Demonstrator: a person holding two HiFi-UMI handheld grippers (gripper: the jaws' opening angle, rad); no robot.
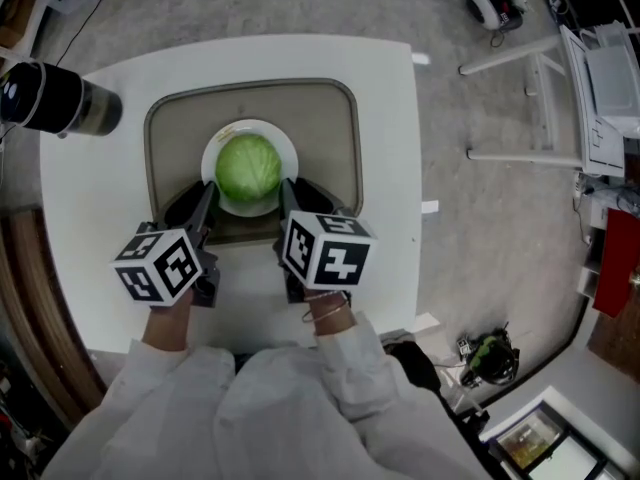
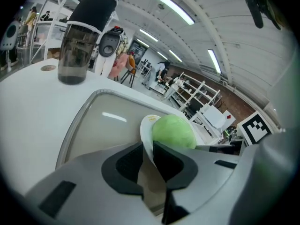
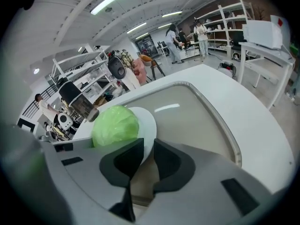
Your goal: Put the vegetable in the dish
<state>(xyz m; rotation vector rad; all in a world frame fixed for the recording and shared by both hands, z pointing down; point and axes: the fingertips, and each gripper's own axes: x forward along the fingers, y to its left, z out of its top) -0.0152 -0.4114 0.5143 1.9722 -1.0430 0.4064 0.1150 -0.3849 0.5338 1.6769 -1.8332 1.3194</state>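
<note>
Head view: high above white table, looks steeply down. Both gripper views: low, very near plate rim, one from each side, facing across tray. All share plate, cabbage.

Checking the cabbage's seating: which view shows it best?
Head view: the cabbage shows whole from above, centred on the plate. Both gripper views show it only from the side, with its lower part hidden.

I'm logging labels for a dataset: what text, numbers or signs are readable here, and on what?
No words or numbers can be read.
Marker cubes: black-and-white square patterns only, no letters.
Sticker on the dish: too small to read.
</note>
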